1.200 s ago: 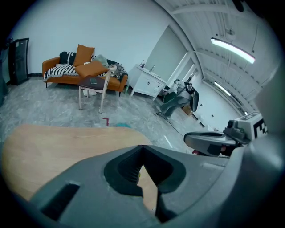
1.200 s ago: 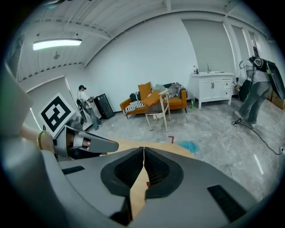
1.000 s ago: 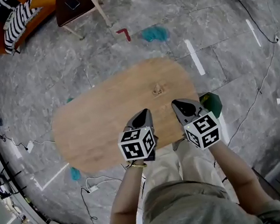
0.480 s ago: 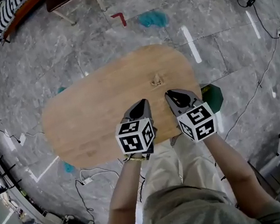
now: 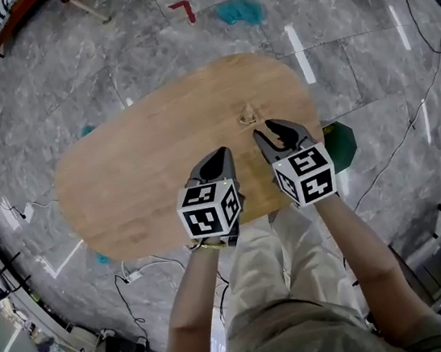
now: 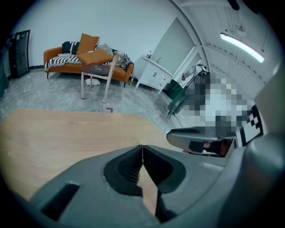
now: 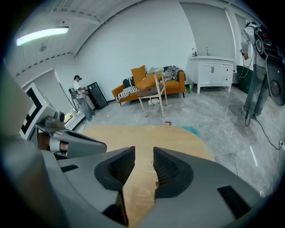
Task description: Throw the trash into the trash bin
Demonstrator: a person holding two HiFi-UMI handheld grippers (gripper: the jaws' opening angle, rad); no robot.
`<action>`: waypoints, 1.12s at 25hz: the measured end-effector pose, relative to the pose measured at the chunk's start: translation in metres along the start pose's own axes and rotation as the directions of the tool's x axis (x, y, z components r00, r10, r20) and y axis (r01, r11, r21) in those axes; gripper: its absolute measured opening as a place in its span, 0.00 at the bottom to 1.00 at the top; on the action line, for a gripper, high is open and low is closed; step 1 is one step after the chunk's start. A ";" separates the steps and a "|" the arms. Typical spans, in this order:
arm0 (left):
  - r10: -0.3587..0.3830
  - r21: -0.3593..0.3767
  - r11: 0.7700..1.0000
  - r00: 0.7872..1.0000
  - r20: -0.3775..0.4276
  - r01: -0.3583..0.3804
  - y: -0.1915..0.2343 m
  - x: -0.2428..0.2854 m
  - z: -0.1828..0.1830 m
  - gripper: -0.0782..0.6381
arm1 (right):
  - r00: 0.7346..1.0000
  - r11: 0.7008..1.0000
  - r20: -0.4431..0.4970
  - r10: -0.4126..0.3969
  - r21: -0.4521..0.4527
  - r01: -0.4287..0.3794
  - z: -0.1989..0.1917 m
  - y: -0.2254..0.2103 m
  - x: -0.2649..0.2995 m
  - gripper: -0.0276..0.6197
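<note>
Left gripper: jaws pressed together, empty. Right gripper: jaws just opening, spread, nothing between. Small scrap: just beyond, on wooden table.

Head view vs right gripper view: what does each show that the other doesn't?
Head view only: green trash bin at the table's edge, small trash piece, forearms. Right gripper view only: white cabinet, ceiling light, standing person. Both: wooden table, shut left gripper, right gripper, its jaws just opened, nothing between them.
</note>
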State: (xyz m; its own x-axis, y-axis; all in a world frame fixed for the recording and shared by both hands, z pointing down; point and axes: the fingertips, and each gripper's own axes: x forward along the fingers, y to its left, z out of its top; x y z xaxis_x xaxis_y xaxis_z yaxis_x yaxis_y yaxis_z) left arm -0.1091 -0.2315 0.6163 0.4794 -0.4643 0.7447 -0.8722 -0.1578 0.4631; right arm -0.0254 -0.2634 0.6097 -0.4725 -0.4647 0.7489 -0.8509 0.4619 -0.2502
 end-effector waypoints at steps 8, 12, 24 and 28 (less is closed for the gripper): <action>-0.002 -0.006 1.000 1.000 -0.002 0.002 0.013 0.021 -0.012 0.12 | 0.998 1.000 -0.049 -0.031 0.003 0.031 -0.026 -0.013 0.032 0.27; -0.003 -0.008 1.000 1.000 -0.001 0.003 0.017 0.031 -0.017 0.12 | 0.997 0.999 -0.064 -0.036 0.008 0.037 -0.037 -0.019 0.044 0.28; -0.017 -0.017 1.000 1.000 -0.016 0.017 0.031 0.057 -0.034 0.12 | 0.994 0.999 -0.102 -0.042 0.005 0.043 -0.059 -0.031 0.081 0.30; -0.016 -0.018 1.000 1.000 -0.021 0.016 0.034 0.064 -0.041 0.12 | 0.993 0.999 -0.113 -0.036 0.003 0.037 -0.069 -0.033 0.089 0.30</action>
State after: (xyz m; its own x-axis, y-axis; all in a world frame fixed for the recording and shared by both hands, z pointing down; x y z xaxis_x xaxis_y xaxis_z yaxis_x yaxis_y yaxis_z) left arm -0.1042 -0.2312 0.6997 0.4955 -0.4432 0.7470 -0.8625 -0.1497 0.4833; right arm -0.0239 -0.2679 0.7272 -0.4127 -0.3930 0.8217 -0.8683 0.4424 -0.2245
